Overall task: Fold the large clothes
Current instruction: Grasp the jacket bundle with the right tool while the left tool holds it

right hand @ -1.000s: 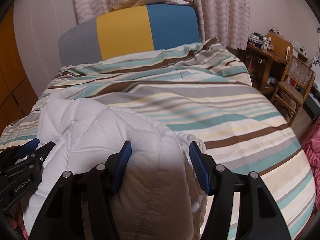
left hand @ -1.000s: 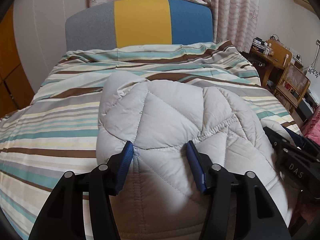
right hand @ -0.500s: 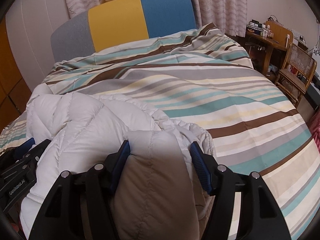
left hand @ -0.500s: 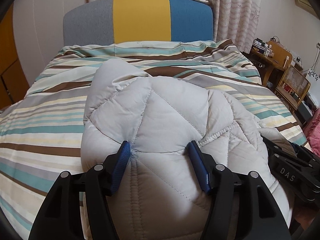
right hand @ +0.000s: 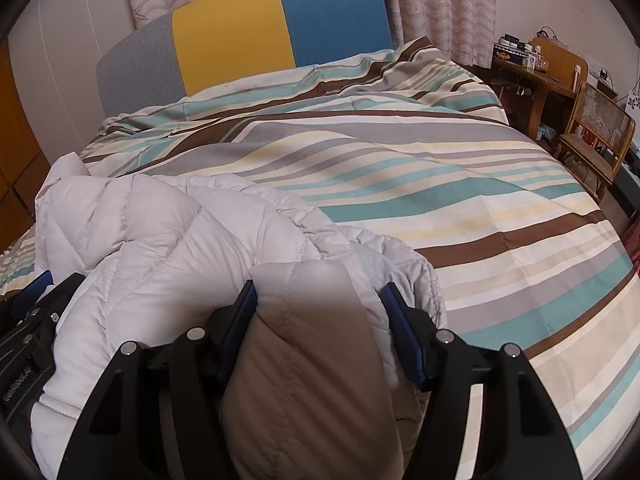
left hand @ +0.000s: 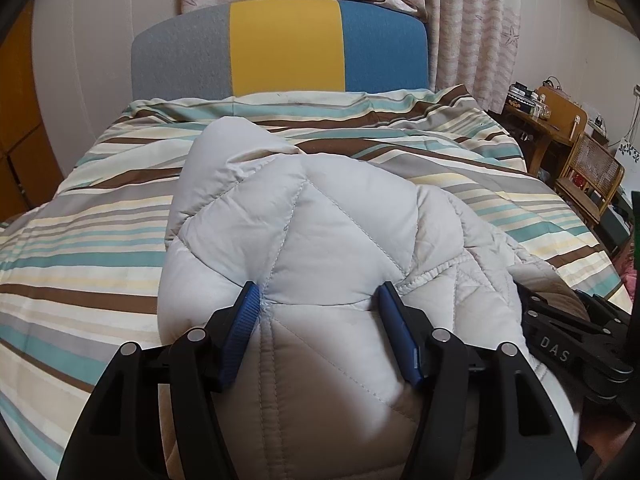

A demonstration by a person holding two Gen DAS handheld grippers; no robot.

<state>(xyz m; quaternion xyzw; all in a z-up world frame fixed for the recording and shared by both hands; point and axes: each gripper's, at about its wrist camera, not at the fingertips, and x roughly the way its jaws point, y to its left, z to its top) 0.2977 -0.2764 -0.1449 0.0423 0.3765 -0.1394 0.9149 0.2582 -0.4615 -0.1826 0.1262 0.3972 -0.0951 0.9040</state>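
A pale grey quilted puffer jacket lies bunched on the near side of a striped bed; it also shows in the right wrist view. My left gripper has a thick fold of the jacket between its blue pads. My right gripper has another thick fold with the tan lining between its pads. The right gripper shows at the right of the left wrist view, the left gripper at the left of the right wrist view. The jacket's near edge is hidden below both grippers.
The bed has a striped cover and a grey, yellow and blue headboard. A wooden desk and a cane chair stand to the right. Curtains hang behind.
Both grippers have moved forward over the bed with the jacket, carrying its bulk toward the headboard. The jacket now covers more of the striped cover in both views.
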